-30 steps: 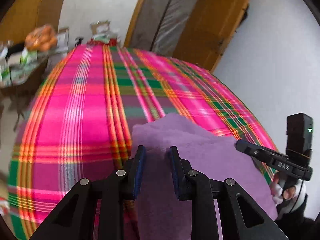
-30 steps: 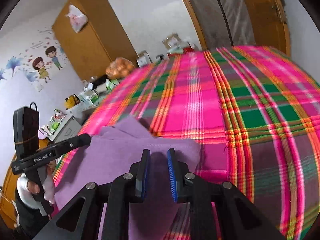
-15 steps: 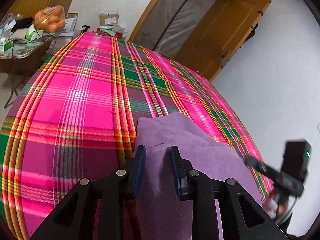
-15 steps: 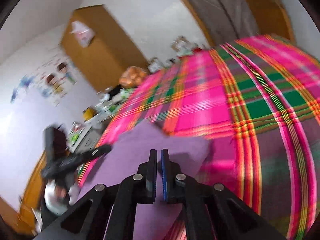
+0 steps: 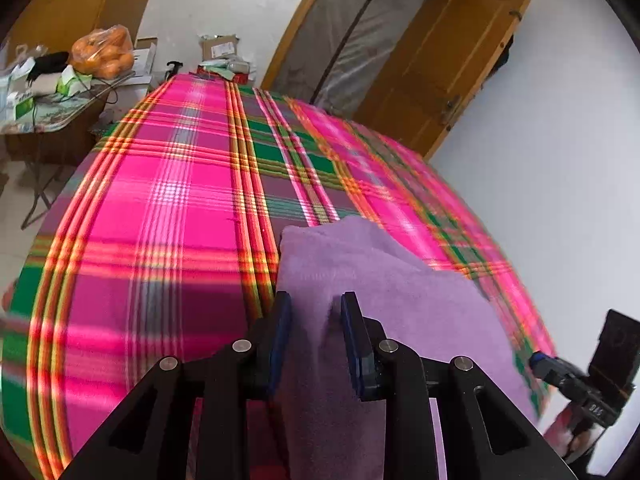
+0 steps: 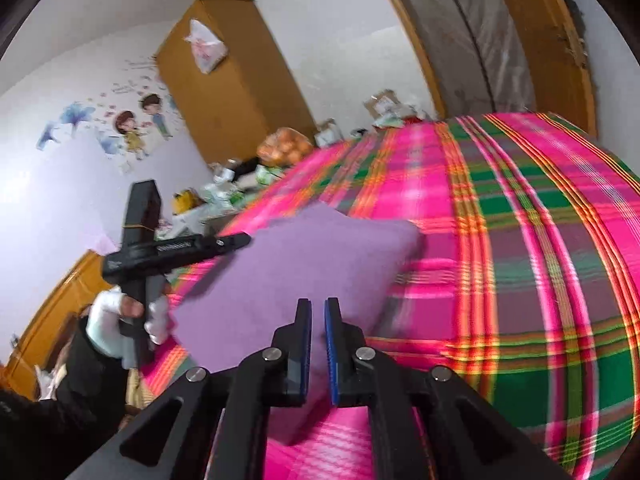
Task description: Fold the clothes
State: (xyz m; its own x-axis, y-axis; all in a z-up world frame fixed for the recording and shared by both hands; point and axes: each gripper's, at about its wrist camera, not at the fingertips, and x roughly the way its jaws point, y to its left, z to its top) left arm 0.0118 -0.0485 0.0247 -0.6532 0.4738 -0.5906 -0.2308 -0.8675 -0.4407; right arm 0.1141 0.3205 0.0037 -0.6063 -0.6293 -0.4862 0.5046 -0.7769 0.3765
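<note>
You hold a purple fleece garment [image 5: 384, 304] lifted off the near part of the plaid bedspread [image 5: 168, 208], its far corner trailing on the spread. Left gripper [image 5: 316, 334]: the pads are partly apart with a thick bunch of the fleece filling the gap, so it grips the garment's left edge. Right gripper [image 6: 318, 340]: the jaws show only a narrow slit and are easing open; fleece sits at them, but whether the pads bite it cannot be told from the right wrist view. To do the fold well, firm up the right pinch first, keep both held edges level and taut, then carry them forward together so the cloth lays flat over its far half without a skewed crease. Both grippers point forward and moderately down over the bed; your gloved left hand [image 6: 120, 320] grips its handle upright at the bedside.
</note>
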